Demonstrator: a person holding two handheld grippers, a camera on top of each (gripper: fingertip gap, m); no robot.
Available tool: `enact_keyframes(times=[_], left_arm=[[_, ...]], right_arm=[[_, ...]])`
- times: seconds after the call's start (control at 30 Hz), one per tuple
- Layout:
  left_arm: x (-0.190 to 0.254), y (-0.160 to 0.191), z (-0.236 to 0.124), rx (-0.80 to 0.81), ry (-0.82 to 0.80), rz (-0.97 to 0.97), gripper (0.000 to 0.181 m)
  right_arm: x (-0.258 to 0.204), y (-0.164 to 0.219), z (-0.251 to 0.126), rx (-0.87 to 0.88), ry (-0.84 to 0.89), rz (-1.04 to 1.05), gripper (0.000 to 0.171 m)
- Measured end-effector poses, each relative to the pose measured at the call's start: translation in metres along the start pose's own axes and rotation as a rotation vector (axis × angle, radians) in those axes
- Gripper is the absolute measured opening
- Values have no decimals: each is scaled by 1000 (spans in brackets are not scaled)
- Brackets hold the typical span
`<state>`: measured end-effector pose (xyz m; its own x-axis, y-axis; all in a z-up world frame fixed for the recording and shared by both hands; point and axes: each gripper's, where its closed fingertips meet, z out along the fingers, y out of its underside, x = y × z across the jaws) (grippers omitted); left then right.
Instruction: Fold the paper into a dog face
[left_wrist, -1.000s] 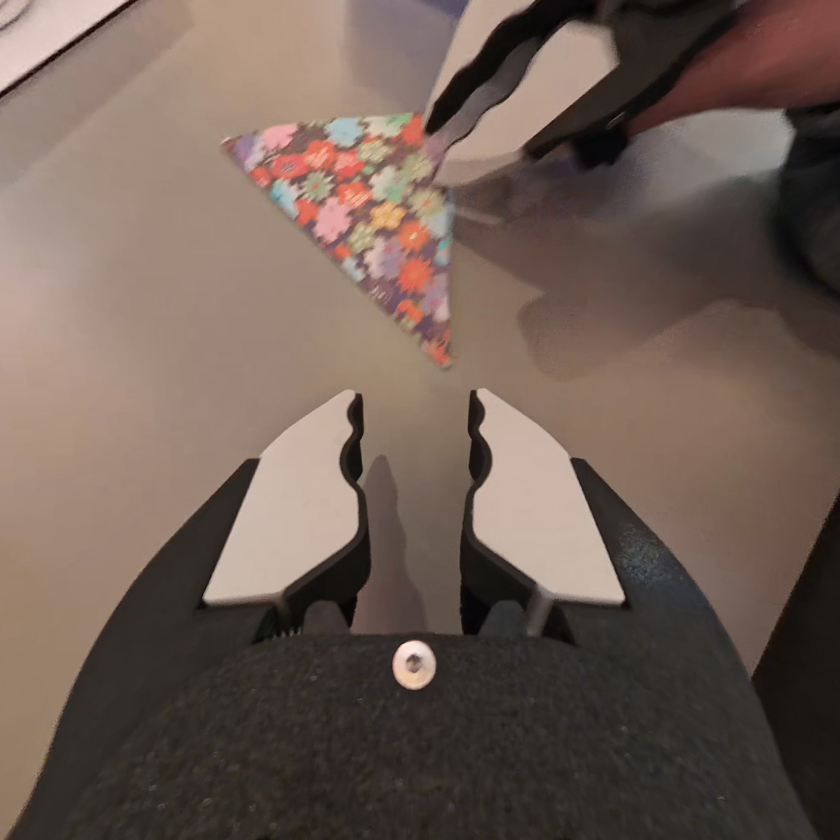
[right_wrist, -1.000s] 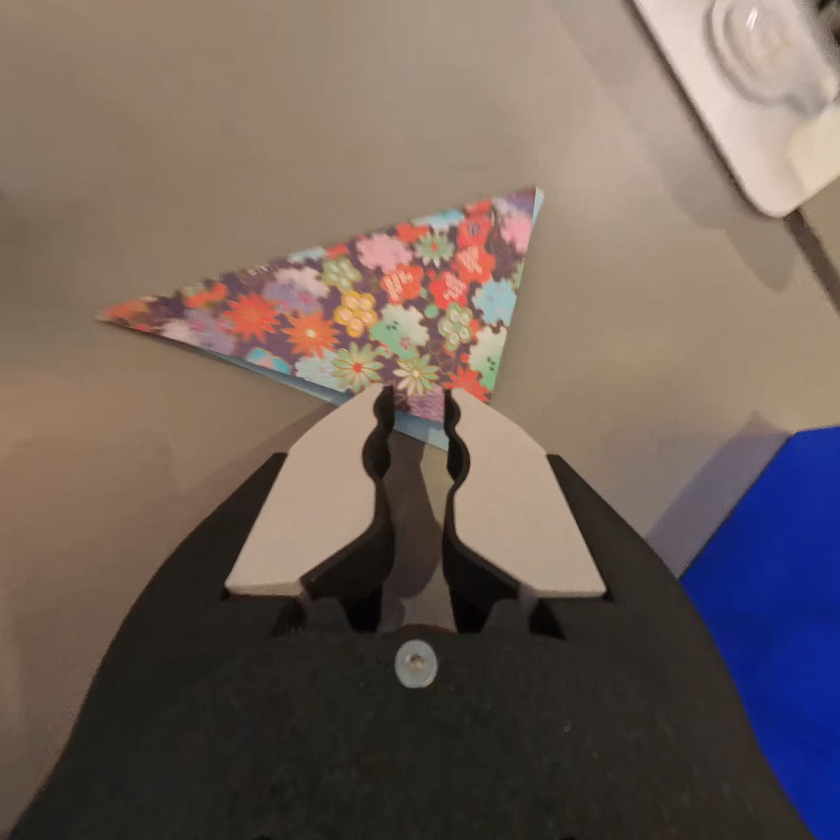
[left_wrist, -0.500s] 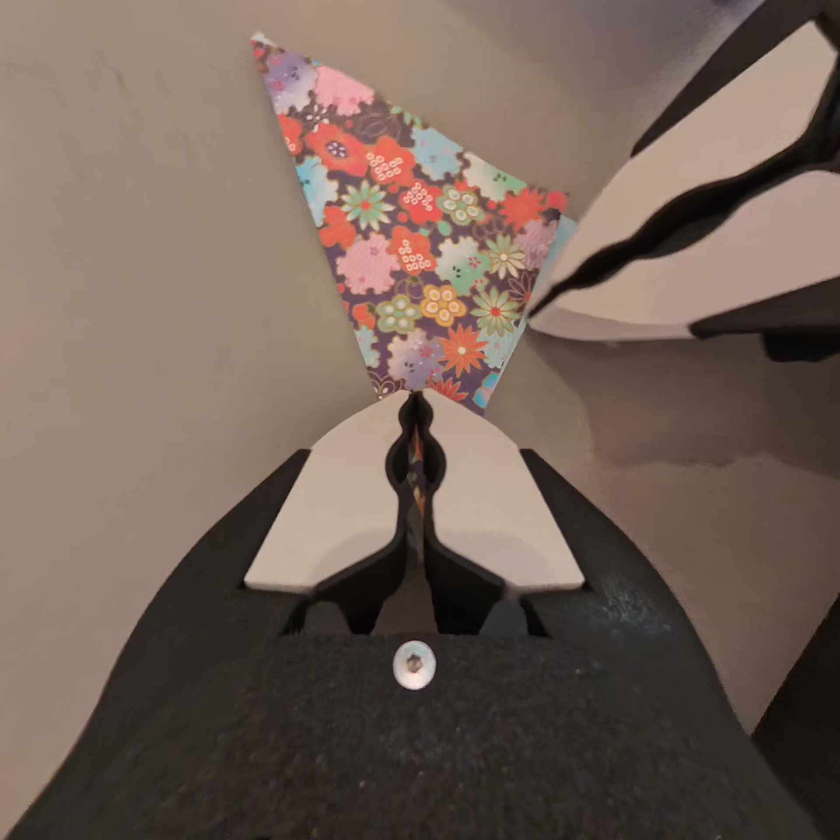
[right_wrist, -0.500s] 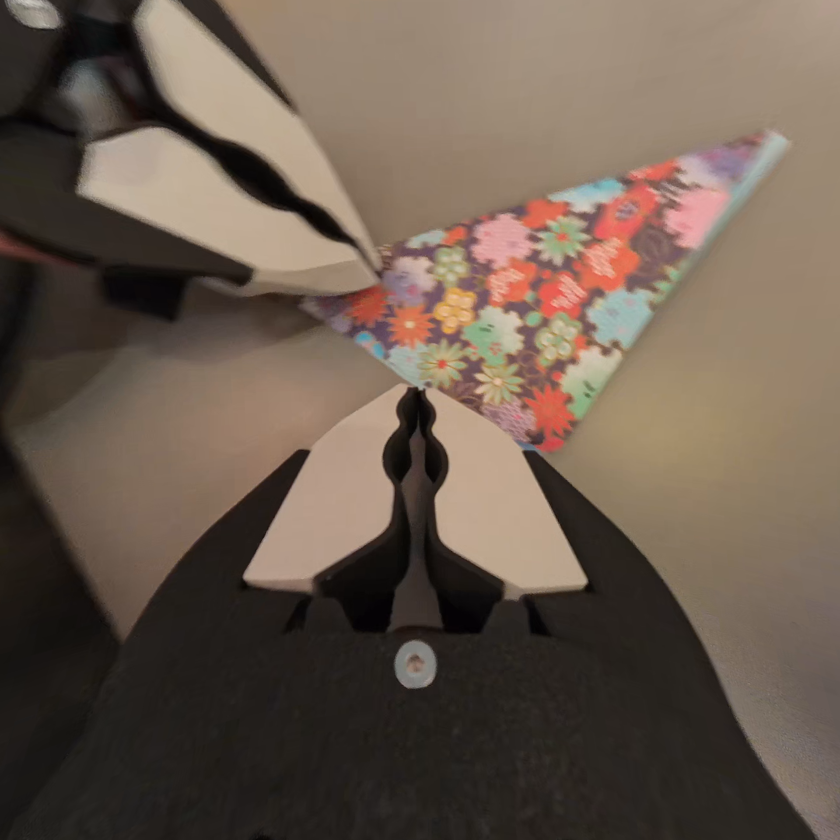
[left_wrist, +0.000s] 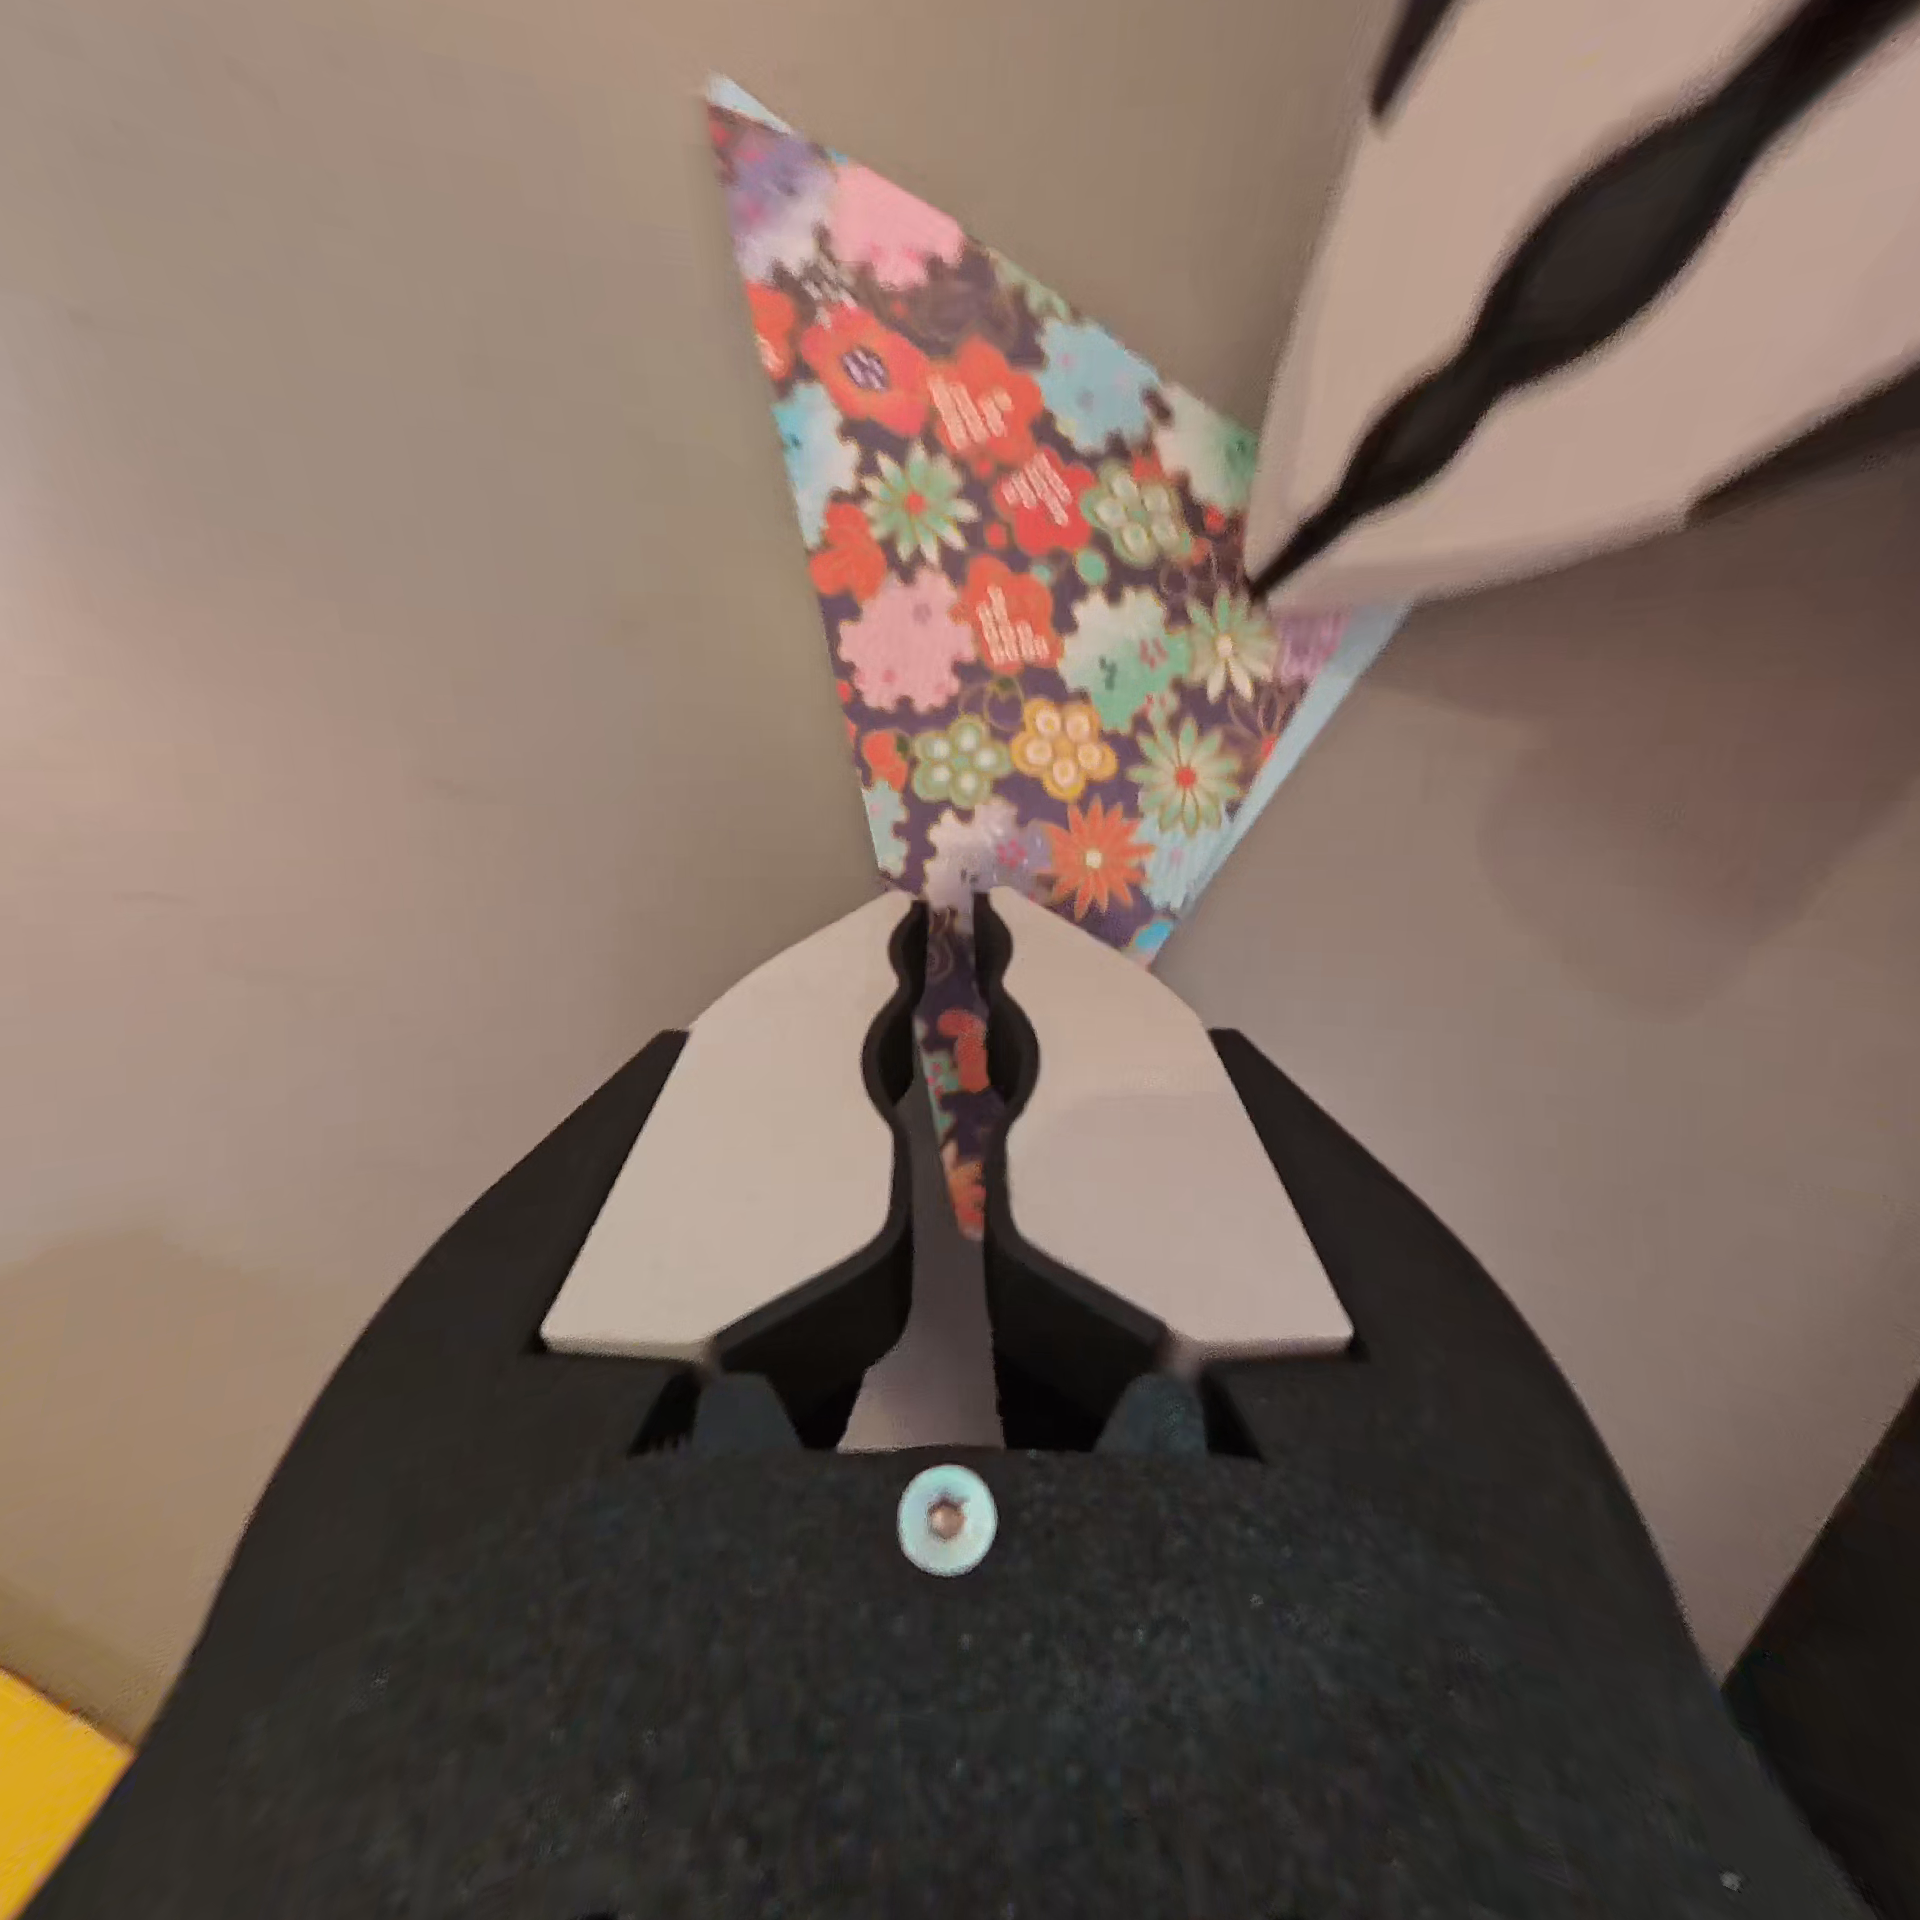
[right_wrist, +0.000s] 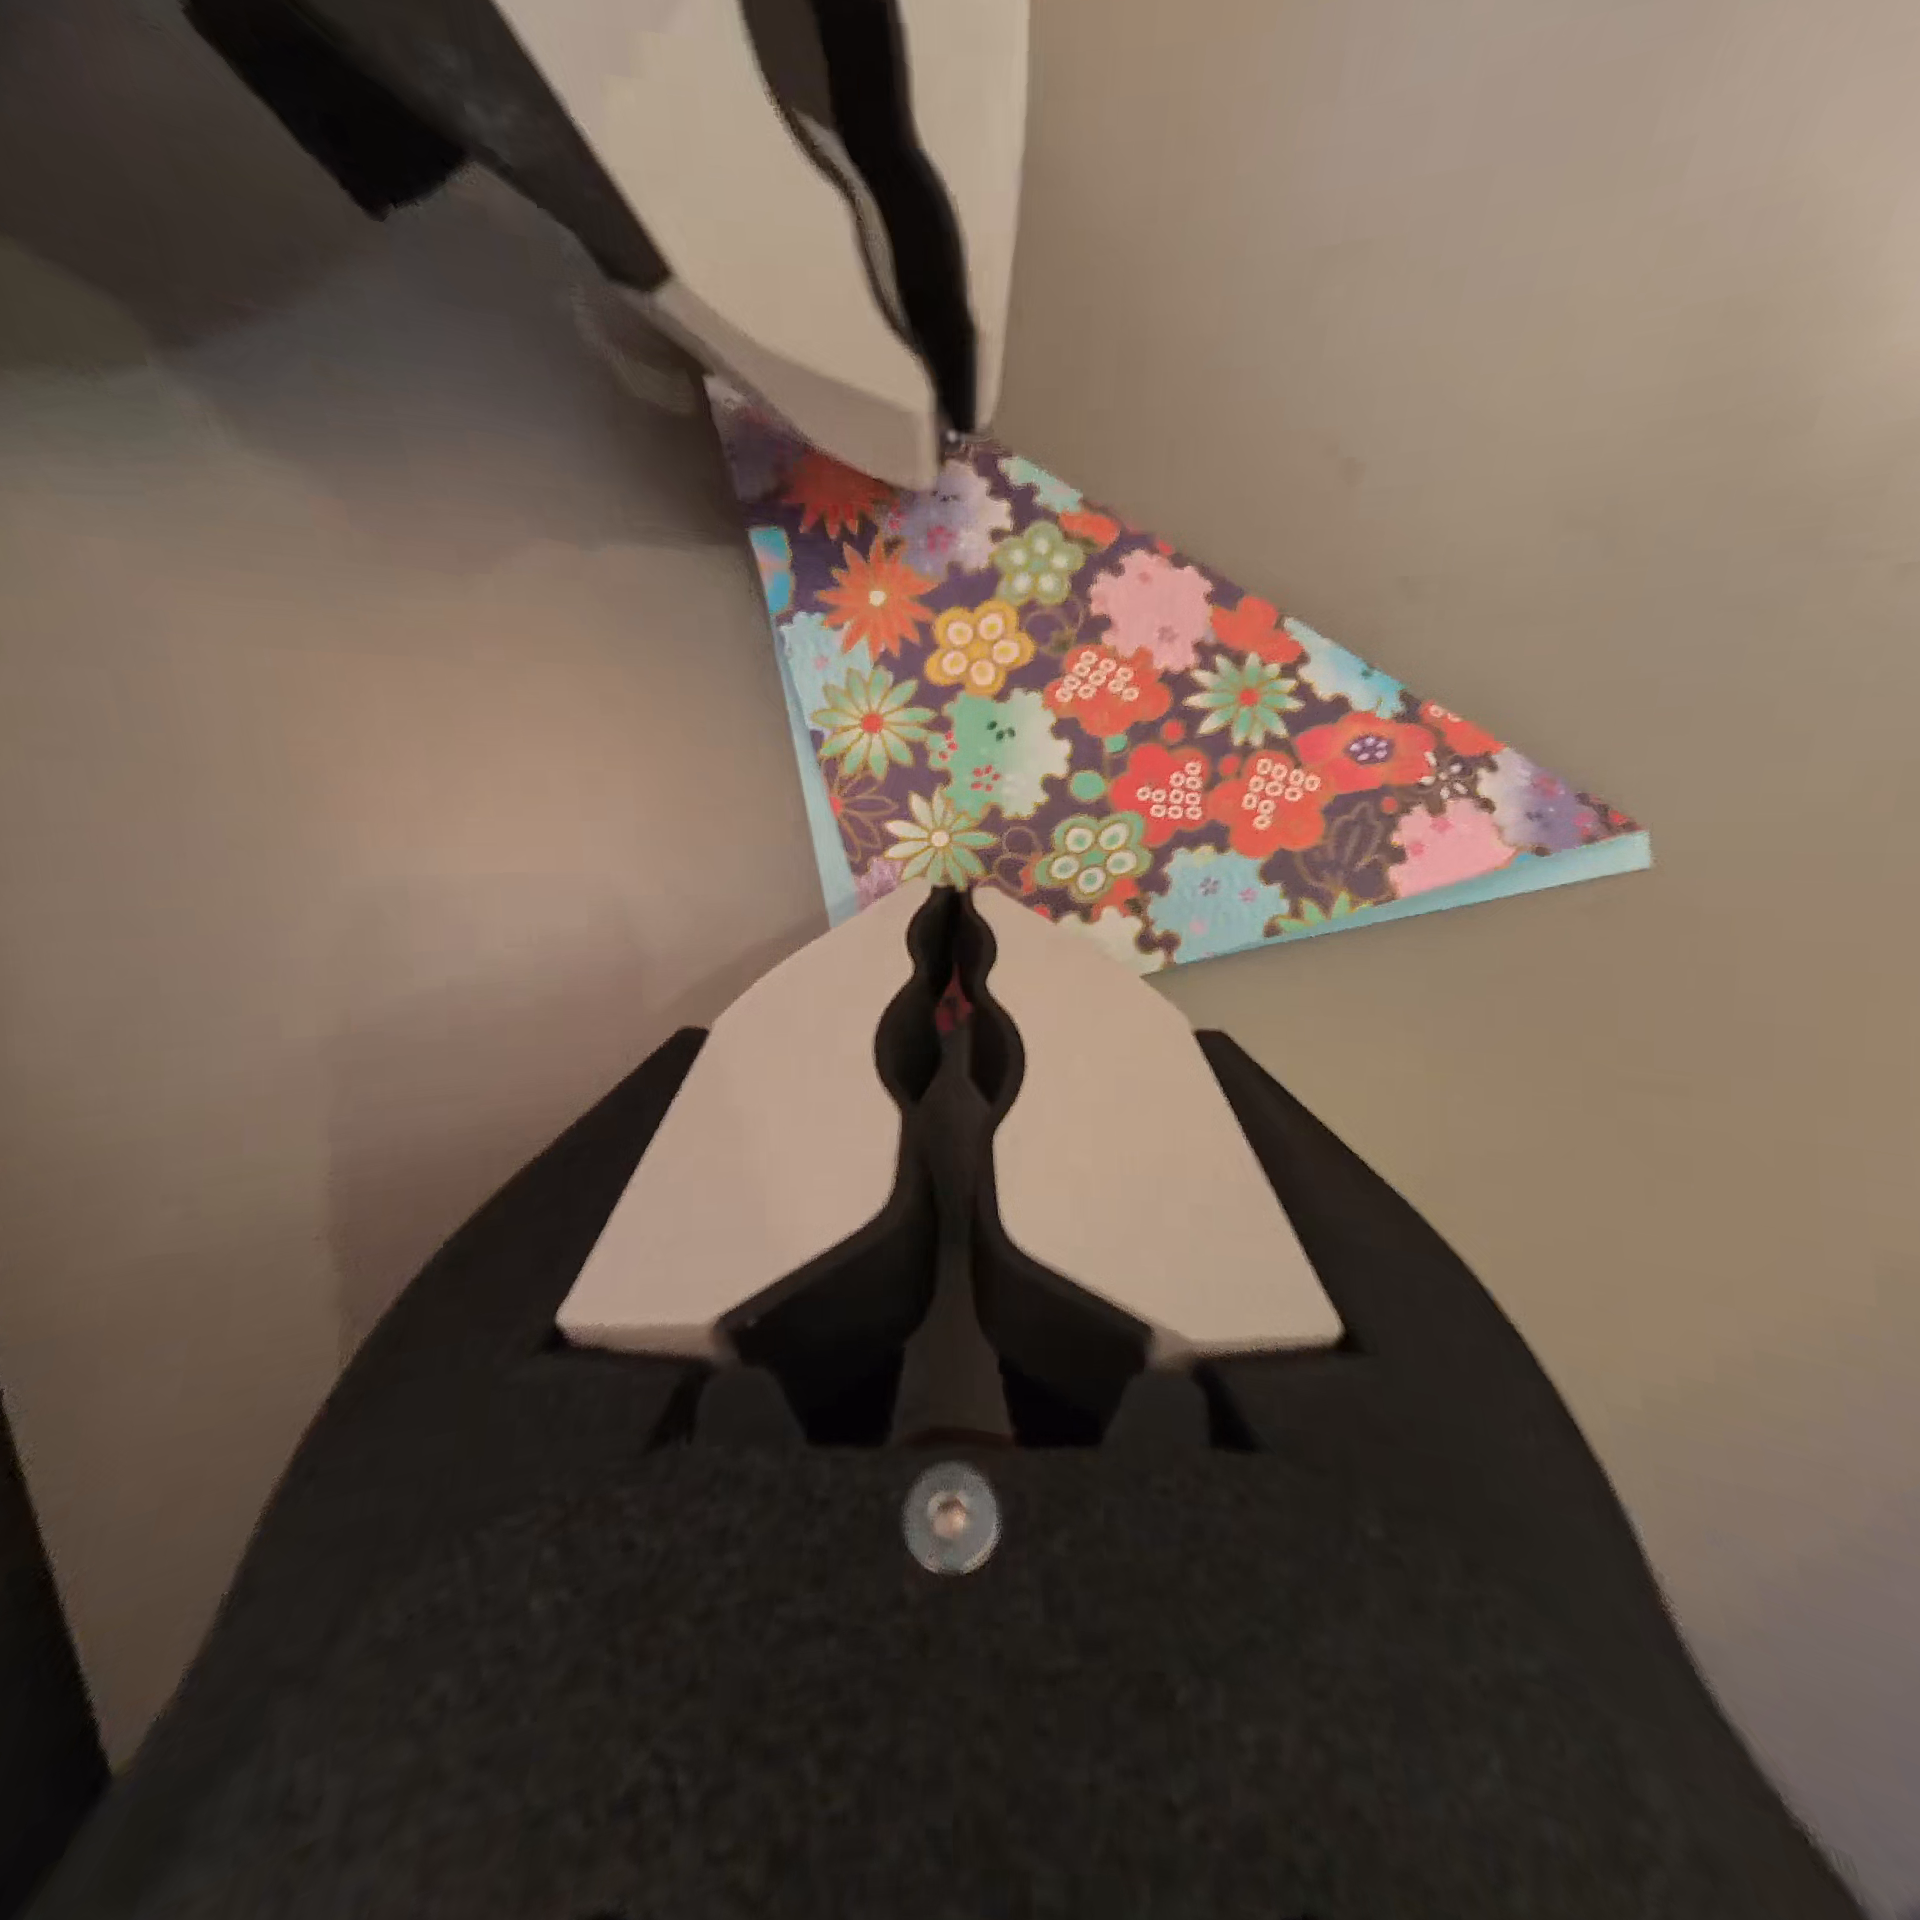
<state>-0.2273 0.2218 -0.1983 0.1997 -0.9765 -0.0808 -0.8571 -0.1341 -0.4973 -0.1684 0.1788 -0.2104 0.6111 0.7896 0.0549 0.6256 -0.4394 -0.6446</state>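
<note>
The left claw (left_wrist: 951, 914) and right claw (right_wrist: 954, 899) each pinch a corner of the flowered paper (left_wrist: 997, 582), mid-frame above the tabletop (left_wrist: 364, 520). Thin and floppy, it likely creases easily; corners seem best to grip.

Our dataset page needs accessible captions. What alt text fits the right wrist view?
The right claw is shut on a corner of a floral paper folded into a triangle. The left claw, also shut, pinches another corner from above. Behind is a plain beige table.
</note>
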Motion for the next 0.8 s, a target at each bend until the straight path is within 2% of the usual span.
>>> enact_keyframes(times=[0.03, 0.17, 0.3, 0.4, 0.5, 0.63, 0.8], left_arm=[[-2, -9, -1, 43, -22, -54, 8], [3, -42, 3, 199, 1, -226, 10], [7, -46, 22, 157, 43, -240, 10], [14, -44, 29, 124, 59, -190, 1], [20, -39, 33, 107, 49, -149, 0], [22, -38, 33, 120, 37, -139, 0], [22, -38, 33, 132, 43, -146, 0]], right_arm=[[-1, 0, 0, 0, 21, 35, 0], [-16, -3, 1, 11, 6, 207, 0], [-30, -9, 1, 37, -64, 242, 2], [-4, -14, -24, 108, -30, 199, 10], [48, 7, -48, 98, 40, 211, 18], [76, 34, -45, 21, -18, 182, 20], [78, 38, -31, -5, -66, 87, 19]])
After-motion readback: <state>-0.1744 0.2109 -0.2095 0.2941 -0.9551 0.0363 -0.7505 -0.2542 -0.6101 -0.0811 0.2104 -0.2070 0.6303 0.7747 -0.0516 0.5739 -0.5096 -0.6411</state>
